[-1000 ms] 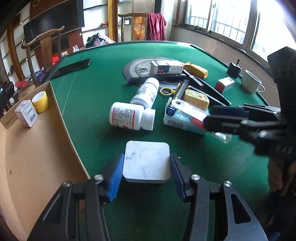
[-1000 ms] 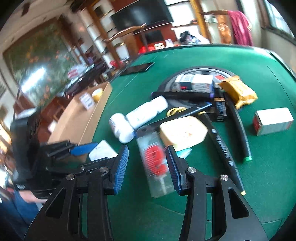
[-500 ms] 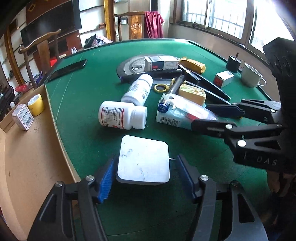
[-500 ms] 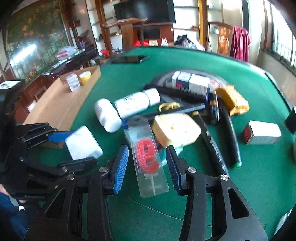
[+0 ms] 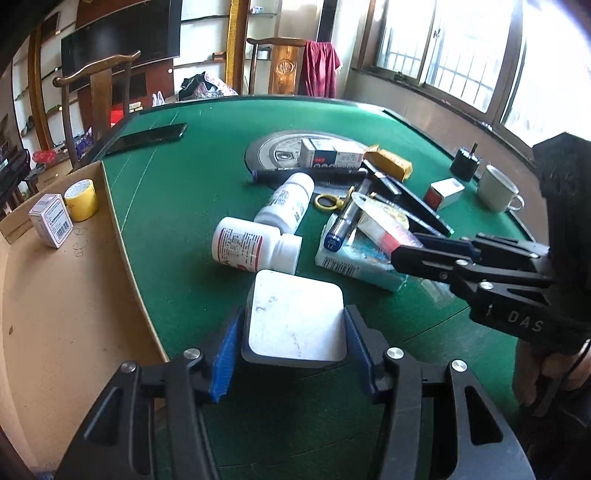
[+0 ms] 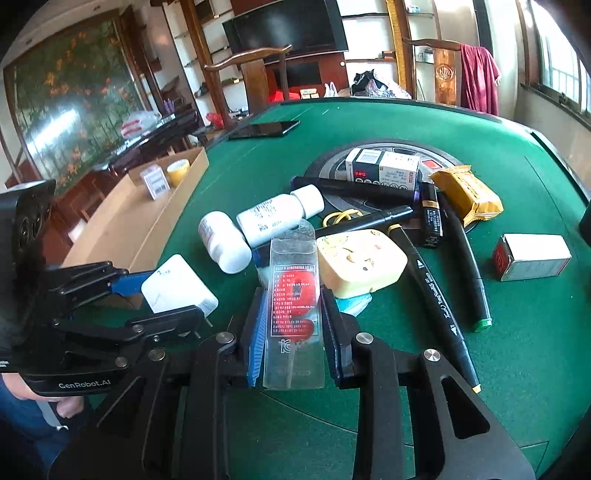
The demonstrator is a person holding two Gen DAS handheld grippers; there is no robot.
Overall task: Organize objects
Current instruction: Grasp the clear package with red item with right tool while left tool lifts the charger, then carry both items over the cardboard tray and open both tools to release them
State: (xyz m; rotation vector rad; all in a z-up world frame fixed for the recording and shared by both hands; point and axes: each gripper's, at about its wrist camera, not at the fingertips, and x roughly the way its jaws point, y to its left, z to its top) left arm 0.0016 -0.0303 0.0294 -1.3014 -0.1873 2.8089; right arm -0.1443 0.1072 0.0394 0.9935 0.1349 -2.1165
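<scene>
Alignment held: your right gripper [image 6: 291,325] was closing on the clear blister pack [image 6: 293,295], long axis along its fingers at lower centre, while your left gripper [image 5: 291,336] was closing around the white box [image 5: 295,317].

place: home living room | signs: wooden chairs [image 5: 96,92], TV [image 6: 284,29], shelves [image 6: 369,37]

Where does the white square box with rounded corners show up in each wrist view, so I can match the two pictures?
Left wrist view: the white square box sits bottom centre, between the left gripper fingers, whose jaws are closing.
Right wrist view: same box at left of centre, between those fingers seen side-on.
Shared landmark: the white pill bottle lying just beyond the box.
</scene>
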